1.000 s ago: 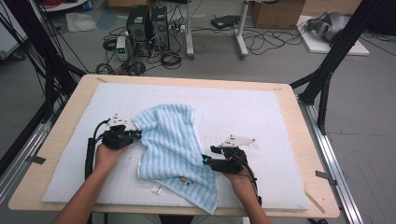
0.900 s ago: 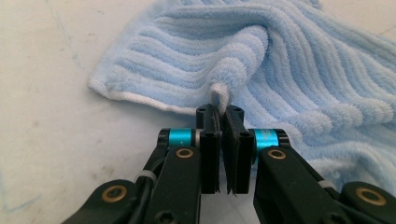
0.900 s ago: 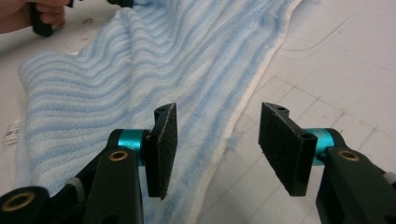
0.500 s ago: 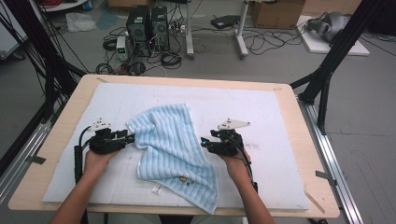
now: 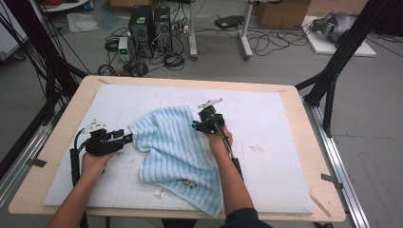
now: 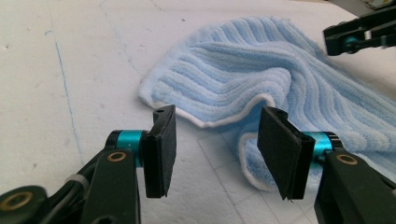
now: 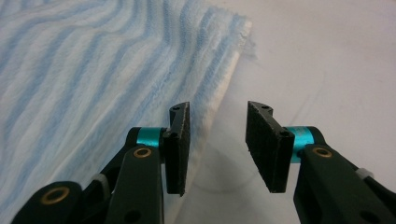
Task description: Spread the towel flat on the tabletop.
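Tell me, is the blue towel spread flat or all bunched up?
Bunched up. The towel lies crumpled on the white mat, with raised folds, a curled-over edge near the left gripper, and one corner hanging toward the table's front edge.

High view: fixed cam above the person's side, facing fwd and down, far enough to take in the whole table (image 5: 304, 156) plus floor beyond. Left gripper view: low and close, looking along the mat at the blue towel (image 6: 261, 70). Right gripper view: v. close to the towel's edge. All three share the towel.
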Demonstrator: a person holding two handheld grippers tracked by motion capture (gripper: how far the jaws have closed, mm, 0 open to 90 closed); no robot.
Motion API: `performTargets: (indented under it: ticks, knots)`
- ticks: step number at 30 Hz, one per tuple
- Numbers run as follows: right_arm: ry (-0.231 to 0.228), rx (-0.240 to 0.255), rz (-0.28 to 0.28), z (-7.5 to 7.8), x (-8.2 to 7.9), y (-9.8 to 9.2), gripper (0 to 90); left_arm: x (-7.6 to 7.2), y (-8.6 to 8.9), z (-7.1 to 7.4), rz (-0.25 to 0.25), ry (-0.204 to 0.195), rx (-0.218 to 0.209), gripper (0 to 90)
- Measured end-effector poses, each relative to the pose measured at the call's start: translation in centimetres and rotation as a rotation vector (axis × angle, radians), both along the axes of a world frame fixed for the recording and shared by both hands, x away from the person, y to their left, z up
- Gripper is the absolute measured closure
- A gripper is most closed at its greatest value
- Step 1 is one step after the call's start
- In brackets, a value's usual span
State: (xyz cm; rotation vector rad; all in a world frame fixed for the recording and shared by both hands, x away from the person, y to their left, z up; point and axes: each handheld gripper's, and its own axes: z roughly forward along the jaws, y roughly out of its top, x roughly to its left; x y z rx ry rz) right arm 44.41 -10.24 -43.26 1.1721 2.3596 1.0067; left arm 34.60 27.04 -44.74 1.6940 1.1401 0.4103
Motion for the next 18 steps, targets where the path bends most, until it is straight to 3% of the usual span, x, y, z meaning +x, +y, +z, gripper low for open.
performTargets:
  ticks: [2, 5, 8, 18]
  knots:
    - [0.005, 0.000, 0.001, -0.4, 0.3, 0.6, 62.9, 0.0, 0.0, 0.0, 0.002, -0.002, -0.001, 47.4]
    - [0.010, -0.047, 0.027, -0.7, 0.1, 1.2, 84.4, 0.0, 0.1, 0.0, -0.003, 0.003, 0.001, 47.5]
    - [0.006, -0.115, 0.020, -0.3, -0.3, 1.0, 86.4, 0.0, 0.0, 0.0, -0.008, 0.002, 0.006, 47.7]
    - [0.044, -0.121, -0.081, 0.3, -3.8, -6.5, 86.3, -0.1, -0.5, 0.0, -0.022, 0.002, 0.015, 48.4]
